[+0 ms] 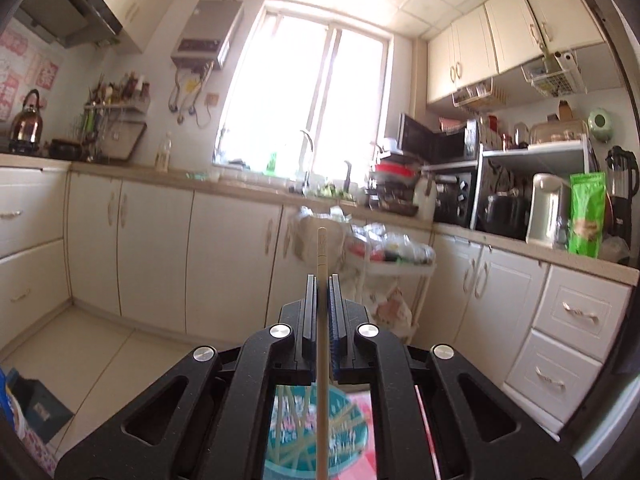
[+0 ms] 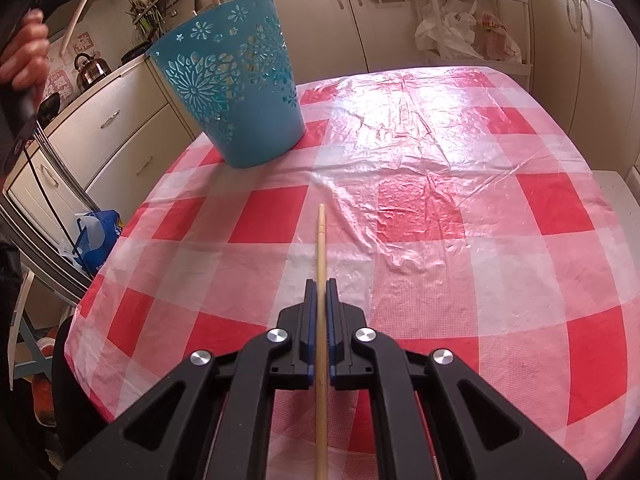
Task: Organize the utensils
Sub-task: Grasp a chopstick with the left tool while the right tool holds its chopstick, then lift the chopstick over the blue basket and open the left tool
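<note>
My left gripper (image 1: 322,280) is shut on a pale wooden chopstick (image 1: 321,252) and points level across the kitchen. Below it, seen between the gripper's arms, is the teal perforated basket (image 1: 344,424) with several chopsticks inside. In the right wrist view the same basket (image 2: 236,92) stands on the far left of the red-and-white checked tablecloth (image 2: 420,208). My right gripper (image 2: 321,284) is shut on a second chopstick (image 2: 321,240) above the cloth. At the top left a hand (image 2: 26,56) holds the left gripper, and its chopstick (image 2: 82,8) slants above the basket.
Cream cabinets and a countertop (image 1: 248,184) run along the walls under a bright window. A white trolley (image 1: 394,264) with bags stands by the counter. A blue bag (image 2: 98,236) lies on the floor left of the table. A kettle (image 2: 92,68) sits on the stove.
</note>
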The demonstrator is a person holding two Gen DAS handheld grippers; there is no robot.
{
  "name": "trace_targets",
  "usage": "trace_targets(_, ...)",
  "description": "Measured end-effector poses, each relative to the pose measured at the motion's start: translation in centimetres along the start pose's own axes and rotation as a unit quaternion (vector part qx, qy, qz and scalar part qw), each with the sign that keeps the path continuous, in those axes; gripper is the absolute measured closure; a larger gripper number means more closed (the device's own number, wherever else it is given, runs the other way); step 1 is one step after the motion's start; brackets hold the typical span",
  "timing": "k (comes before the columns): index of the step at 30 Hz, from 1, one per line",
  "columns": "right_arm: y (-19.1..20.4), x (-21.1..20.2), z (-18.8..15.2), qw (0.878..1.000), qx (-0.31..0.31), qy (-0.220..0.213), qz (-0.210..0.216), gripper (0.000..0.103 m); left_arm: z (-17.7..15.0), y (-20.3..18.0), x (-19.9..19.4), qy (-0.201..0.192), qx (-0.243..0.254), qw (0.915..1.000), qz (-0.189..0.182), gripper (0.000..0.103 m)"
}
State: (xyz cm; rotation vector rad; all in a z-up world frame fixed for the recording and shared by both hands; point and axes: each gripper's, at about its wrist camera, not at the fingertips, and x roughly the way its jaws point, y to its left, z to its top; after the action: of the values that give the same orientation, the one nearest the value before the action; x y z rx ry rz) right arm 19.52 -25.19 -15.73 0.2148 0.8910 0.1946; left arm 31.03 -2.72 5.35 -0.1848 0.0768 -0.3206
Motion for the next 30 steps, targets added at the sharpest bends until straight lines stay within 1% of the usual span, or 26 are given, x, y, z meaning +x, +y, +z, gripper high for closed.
trace_targets(4,0.1,0.0,-0.1,1.000,0.001,0.000,0.001,0.098,1.4,0.5,2.6,-0.035,-0.019,0.9990,0.020,0.098)
trace_targets(6,0.1,0.0,-0.1,1.000,0.004,0.000,0.004,0.098,1.4,0.8,3.9,-0.043,-0.030,0.9981,0.033,0.098)
trace_targets(9,0.0,0.0,0.0,1.000,0.005,0.000,0.005,0.098,0.8,1.0,5.6,-0.048,-0.032,0.9969,0.053,0.098)
trace_targets(13,-0.1,0.0,0.0,1.000,0.008,0.001,0.008,0.098,-0.9,0.6,6.9,-0.033,-0.018,0.9970,0.067,0.098)
trace_targets(18,-0.1,0.0,0.0,1.000,0.007,0.001,0.007,0.098,-3.4,0.4,7.3,-0.015,0.009,0.9959,0.089,0.098)
trace_targets(21,-0.1,0.0,0.0,1.000,0.006,0.001,0.007,0.098,-4.0,0.2,7.1,-0.013,0.024,0.9945,0.102,0.098)
trace_targets(24,-0.1,0.0,0.0,1.000,0.006,0.001,0.006,0.098,-4.5,0.0,6.9,-0.010,0.036,0.9938,0.104,0.098)
trace_targets(30,-0.1,0.0,0.0,1.000,0.005,0.001,0.005,0.098,-6.8,-0.1,6.9,0.029,0.046,0.9932,0.102,0.098)
